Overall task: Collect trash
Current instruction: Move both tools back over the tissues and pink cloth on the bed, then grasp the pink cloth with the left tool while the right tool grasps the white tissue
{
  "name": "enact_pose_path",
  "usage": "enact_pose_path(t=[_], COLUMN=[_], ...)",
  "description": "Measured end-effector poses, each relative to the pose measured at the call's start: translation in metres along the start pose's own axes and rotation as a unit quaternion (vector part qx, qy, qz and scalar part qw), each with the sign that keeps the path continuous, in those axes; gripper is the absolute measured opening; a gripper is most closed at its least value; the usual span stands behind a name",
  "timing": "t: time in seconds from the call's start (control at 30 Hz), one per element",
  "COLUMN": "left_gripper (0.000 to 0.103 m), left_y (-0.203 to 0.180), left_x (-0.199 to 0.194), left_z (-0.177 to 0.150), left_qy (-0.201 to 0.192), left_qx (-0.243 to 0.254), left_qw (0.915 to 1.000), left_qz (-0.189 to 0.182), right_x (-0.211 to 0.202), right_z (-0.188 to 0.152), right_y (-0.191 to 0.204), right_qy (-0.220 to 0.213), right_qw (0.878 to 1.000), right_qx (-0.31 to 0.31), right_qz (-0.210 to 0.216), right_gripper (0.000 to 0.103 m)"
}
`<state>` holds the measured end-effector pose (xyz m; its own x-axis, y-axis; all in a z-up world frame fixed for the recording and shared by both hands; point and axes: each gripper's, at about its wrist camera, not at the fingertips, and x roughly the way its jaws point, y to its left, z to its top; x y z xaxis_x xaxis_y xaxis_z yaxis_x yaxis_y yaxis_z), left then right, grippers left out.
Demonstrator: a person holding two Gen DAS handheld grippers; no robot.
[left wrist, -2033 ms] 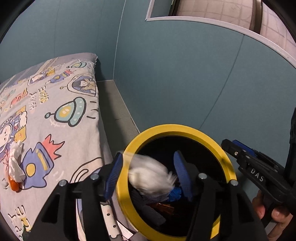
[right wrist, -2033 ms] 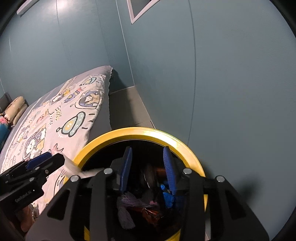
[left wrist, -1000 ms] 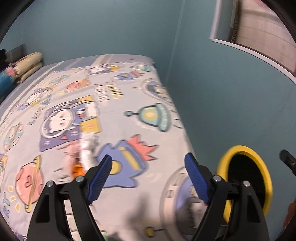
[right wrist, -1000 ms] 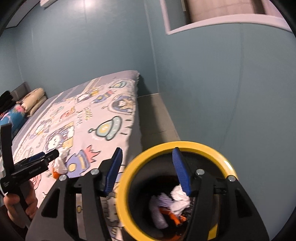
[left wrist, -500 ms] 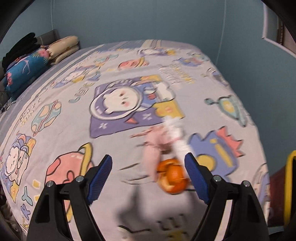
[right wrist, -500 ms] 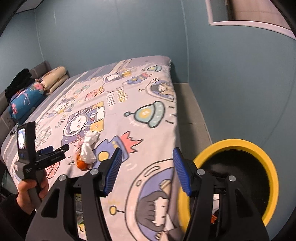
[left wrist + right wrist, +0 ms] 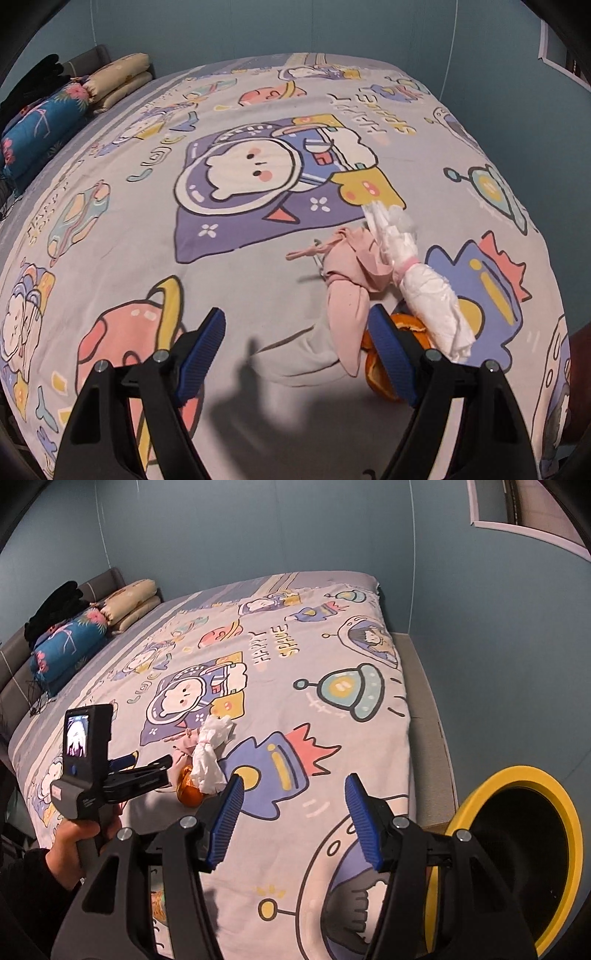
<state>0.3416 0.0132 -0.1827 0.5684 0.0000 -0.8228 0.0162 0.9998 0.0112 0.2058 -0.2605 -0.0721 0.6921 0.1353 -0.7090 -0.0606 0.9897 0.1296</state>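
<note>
A small pile of trash lies on the cartoon-print bedspread [image 7: 258, 266]: a pink wrapper [image 7: 345, 295], a crumpled white tissue [image 7: 424, 280] and an orange peel [image 7: 384, 373]. My left gripper [image 7: 299, 350] is open and empty just above the bed, its right finger beside the pink wrapper and over the peel. The pile also shows in the right wrist view [image 7: 205, 760], with the left gripper [image 7: 162, 771] at its left. My right gripper [image 7: 293, 823] is open and empty above the bed's near corner. The black bin with a yellow rim [image 7: 491, 786] stands at the right.
Pillows [image 7: 129, 605], a blue bolster [image 7: 66, 642] and a dark garment [image 7: 55, 605] lie at the headboard. A teal wall [image 7: 480, 646] runs along the bed's far side, with a grey ledge [image 7: 428, 709] between bed and wall.
The left gripper dropped a white tissue into the bin, then swung left over the bed and down to the trash pile. The right gripper turned from the bin toward the bed.
</note>
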Motion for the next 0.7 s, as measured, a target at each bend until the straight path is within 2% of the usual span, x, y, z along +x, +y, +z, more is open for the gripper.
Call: enact_pose_path(t=[0.1,0.27,0.37,0.43,0.47,0.57,0.7], left_gripper=[0.075,0.063,0.043,0.021,0.018,0.014,0.012], left_y=[-0.005,-0.01,-0.011,-0.013,-0.014,-0.012,-0.004], left_x=[0.008,0.023,0.03,0.034,0.035,0.036,0.04], left_z=[0.001,0.008,0.012,0.013,0.013,0.014,0.013], left_qy=[0.006,0.017,0.026,0.03,0.029,0.024,0.026], left_qx=[0.006,0.015,0.016,0.019,0.021,0.016,0.009], left_qw=[1.0,0.9997,0.9995,0.9992,0.9991,0.9993,0.9992], left_qz=[0.001,0.001,-0.008,-0.019,-0.021,-0.022,-0.03], right_x=[0.007,0.021,0.032,0.039,0.047,0.071,0.106], right_z=[-0.001,-0.003,-0.003,-0.003,-0.002,0.002,0.007], right_y=[0.003,0.006,0.012,0.019,0.025,0.039,0.06], right_qy=[0.006,0.02,0.029,0.032,0.035,0.051,0.072], right_qw=[1.0,1.0,0.999,0.999,0.998,0.996,0.994], right_qx=[-0.002,-0.006,-0.012,-0.021,-0.03,-0.04,-0.059], right_qz=[0.003,0.007,0.012,0.021,0.031,0.054,0.061], right_gripper=[0.054,0.054,0.054,0.054,0.054,0.054,0.054])
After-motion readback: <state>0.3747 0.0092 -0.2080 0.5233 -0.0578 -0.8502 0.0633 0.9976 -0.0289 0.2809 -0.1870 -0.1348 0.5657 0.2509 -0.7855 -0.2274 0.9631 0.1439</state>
